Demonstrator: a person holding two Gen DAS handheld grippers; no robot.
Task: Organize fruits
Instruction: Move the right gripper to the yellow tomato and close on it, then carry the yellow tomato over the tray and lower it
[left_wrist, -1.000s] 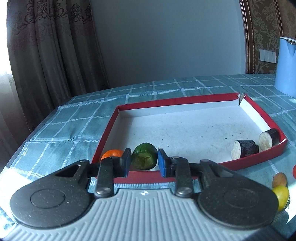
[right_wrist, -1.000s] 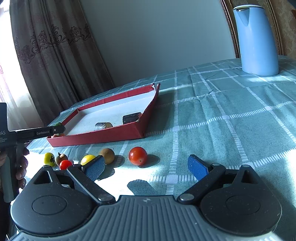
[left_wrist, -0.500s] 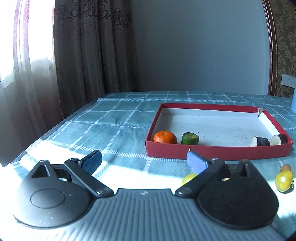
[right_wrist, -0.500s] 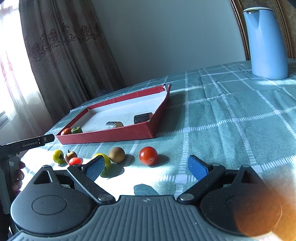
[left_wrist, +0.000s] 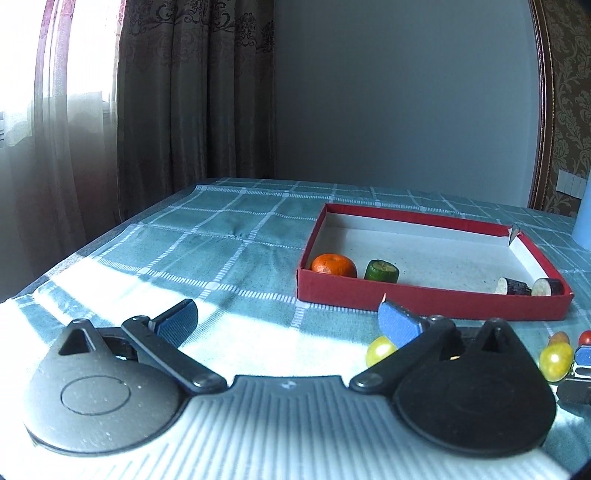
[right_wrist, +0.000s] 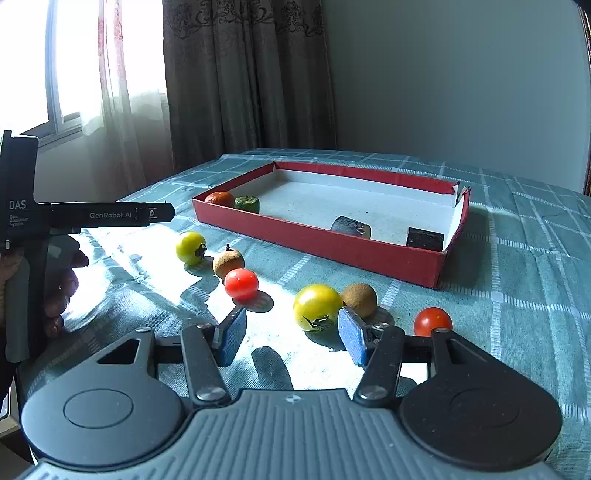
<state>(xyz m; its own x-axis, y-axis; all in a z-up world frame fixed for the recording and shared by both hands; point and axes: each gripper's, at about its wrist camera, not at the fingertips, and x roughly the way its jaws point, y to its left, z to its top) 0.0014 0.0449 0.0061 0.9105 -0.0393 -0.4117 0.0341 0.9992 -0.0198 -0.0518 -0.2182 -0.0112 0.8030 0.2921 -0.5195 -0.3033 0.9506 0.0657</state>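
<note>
Now the left gripper (left_wrist: 288, 319) hangs over the checked tablecloth (left_wrist: 229, 236) with its jaws spread wide and nothing between them; it sits back from the red tray (left_wrist: 424, 299), short of the tray's near wall; in the right wrist view it shows from the side, held level by a hand (right_wrist: 55, 291) at the left edge. Inside the tray, an orange (left_wrist: 333, 265) and a green cut piece (left_wrist: 381, 270) lie side by side in the near left corner, close but apart; two dark cut pieces (left_wrist: 514, 286) with pale faces rest at the opposite end, against the near wall.

The right gripper (right_wrist: 291, 334) is low over the cloth, its jaws released and partly apart, holding nothing; a large yellow fruit (right_wrist: 317, 306) sits just ahead of them, toward the right finger, with a brown round fruit (right_wrist: 359, 300) right beside it; whether the two touch cannot be told; a red tomato (right_wrist: 433, 321) lies further right, partly behind the finger linkage. Further left on the cloth, a red fruit (right_wrist: 241, 283) sits just in front of a brown stemmed fruit (right_wrist: 228, 263), and a smaller yellow fruit (right_wrist: 191, 248) lies beside that; all six loose fruits are outside the tray, on the sunlit patch of cloth.
</note>
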